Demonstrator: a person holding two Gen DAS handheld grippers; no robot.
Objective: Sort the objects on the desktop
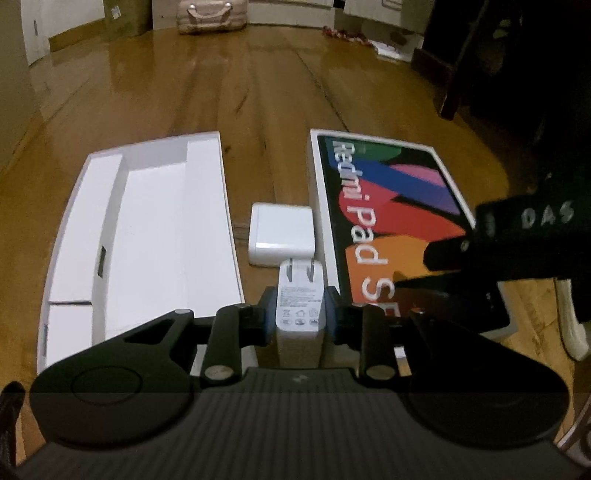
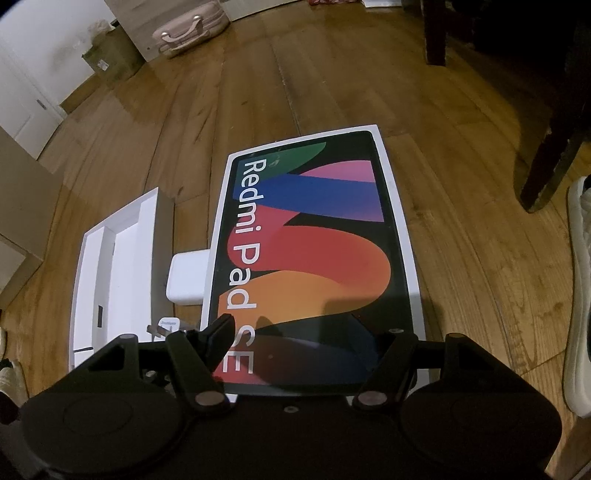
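**Left hand-held gripper clamps the charger, right one straddles the tablet box**

Here's the white wall charger (image 1: pixel 300 314), low centre in the left wrist view, prongs pointing away up the frame, printed label facing the camera. The left hand-held gripper (image 1: pixel 300 319) has it pinched, blue-lined pads pressing on both flanks, jaws closing on it by the last bit. Whether the charger is touching the wooden surface (image 1: pixel 258 92) I can't tell from here.

Just beyond the prongs, almost touching, lies a second white adapter block (image 1: pixel 280 234), flat on the wood, centre of frame. It's tucked against the left edge of the Redmi Pad SE box lid (image 1: pixel 391 206), which lies face up to the right with its colourful swirl print. Over on the left, the open white box tray (image 1: pixel 147 236) shows its moulded compartments.

Switch to the right wrist view: the Redmi Pad SE box lid (image 2: pixel 317 251) fills the middle, lettering running down its left side. The right hand-held gripper (image 2: pixel 310 343) is poised at its near end with fingers spread well apart, the left finger (image 2: pixel 218 339) over the lid's left margin, the right finger barely visible in shadow. Whether the fingers actually grip the lid, I can't say. The adapter block (image 2: pixel 188 277) peeks out left of the lid, and the white tray (image 2: pixel 110 266) sits further left.

Upper left, a pale handbag (image 2: pixel 192 31) rests on the wood. A white shoe (image 2: pixel 580 295) edges the right of frame.
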